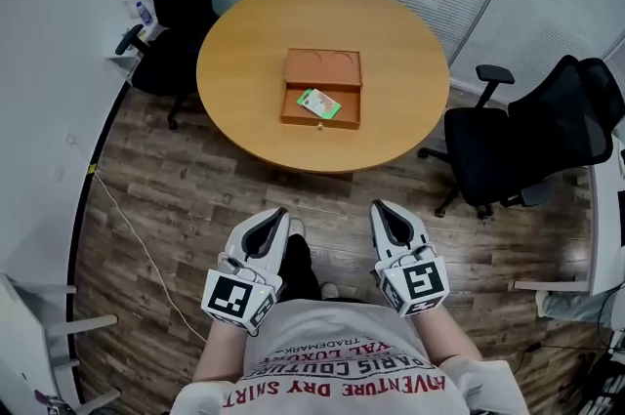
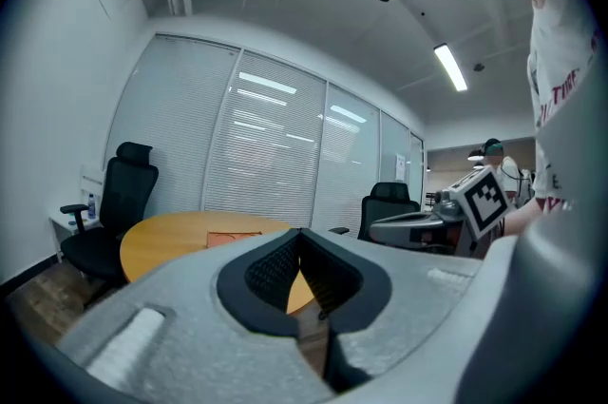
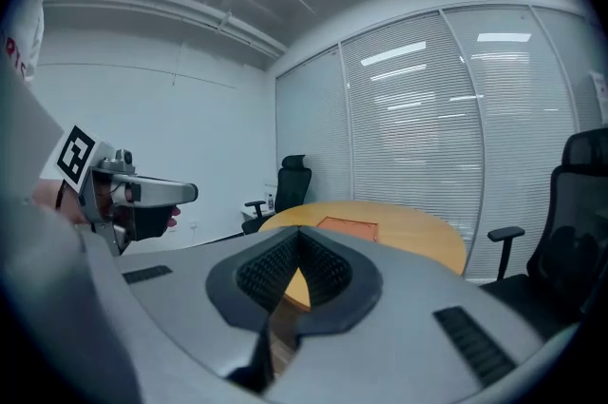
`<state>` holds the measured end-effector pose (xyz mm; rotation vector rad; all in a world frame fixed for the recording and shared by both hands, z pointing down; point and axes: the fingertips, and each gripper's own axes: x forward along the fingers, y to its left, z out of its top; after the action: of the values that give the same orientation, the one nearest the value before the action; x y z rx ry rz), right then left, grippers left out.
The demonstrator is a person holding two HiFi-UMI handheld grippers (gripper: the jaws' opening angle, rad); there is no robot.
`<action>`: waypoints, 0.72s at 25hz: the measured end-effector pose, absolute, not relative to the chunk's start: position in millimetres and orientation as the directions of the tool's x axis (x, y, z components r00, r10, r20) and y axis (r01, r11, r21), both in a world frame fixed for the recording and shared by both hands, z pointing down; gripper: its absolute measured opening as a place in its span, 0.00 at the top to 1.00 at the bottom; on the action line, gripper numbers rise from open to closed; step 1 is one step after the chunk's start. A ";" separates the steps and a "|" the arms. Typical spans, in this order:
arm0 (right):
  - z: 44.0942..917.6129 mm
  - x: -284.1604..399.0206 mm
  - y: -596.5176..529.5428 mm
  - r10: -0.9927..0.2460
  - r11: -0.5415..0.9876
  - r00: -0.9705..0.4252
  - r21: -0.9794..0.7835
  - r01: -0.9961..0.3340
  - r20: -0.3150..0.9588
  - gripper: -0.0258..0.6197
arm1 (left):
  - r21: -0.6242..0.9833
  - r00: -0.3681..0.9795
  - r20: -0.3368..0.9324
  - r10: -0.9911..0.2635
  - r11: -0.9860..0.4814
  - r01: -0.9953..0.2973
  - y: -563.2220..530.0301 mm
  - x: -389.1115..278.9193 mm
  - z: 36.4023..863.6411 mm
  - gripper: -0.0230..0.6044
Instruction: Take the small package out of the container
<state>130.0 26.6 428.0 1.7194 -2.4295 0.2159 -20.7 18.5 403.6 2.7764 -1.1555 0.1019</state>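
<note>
Left grey gripper [image 1: 277, 216] and right grey gripper [image 1: 380, 209] both pinched together, empty, short of the round wooden table [image 1: 244, 81]. Open up before reaching its brown wooden box's [image 1: 322, 69] green-white packet [image 1: 319, 103].

The person's white shirt [image 1: 344, 366] carries red print, seen upside down from above: "TRADEMARK", "PARIS COUTURE", "ADVENTURE DRY SHIRT" — and one more line, only partly legible, with "LUXUR".

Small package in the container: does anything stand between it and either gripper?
Nothing visible does. The small package lies exposed in the open container on the table; the left gripper and right gripper, both shut, are over the floor short of it, with chairs off to the sides.
</note>
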 end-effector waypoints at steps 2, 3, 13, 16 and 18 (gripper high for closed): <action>427.3 132.1 2.9 -0.934 0.305 -0.303 -0.019 -0.952 0.189 0.95 | 0.086 0.718 0.110 -0.687 -0.714 -0.695 -6.8 -17.6 404.2 0.94; 426.3 133.1 -10.8 -0.940 0.291 -0.289 -0.017 -0.956 0.179 0.95 | 0.085 0.724 0.106 -0.682 -0.719 -0.689 -22.0 -16.6 403.1 0.94; 427.1 134.3 -154.6 -0.950 0.194 -0.188 -0.004 -0.981 0.248 0.95 | 0.077 0.782 0.106 -0.614 -0.779 -0.622 -180.1 -15.3 392.5 0.94; 436.7 124.6 -185.3 -0.936 0.196 -0.187 0.000 -0.981 0.298 0.95 | 0.050 0.785 0.097 -0.612 -0.784 -0.618 -217.8 -23.5 390.2 0.94; 446.4 120.2 -203.3 -0.921 0.200 -0.189 -0.004 -0.980 0.339 0.95 | 0.041 0.788 0.095 -0.609 -0.788 -0.614 -240.5 -26.0 390.0 0.94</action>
<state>120.2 -203.3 446.4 1.8074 -2.2149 0.3209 -26.0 -240.5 390.0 2.9039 -0.9948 0.1176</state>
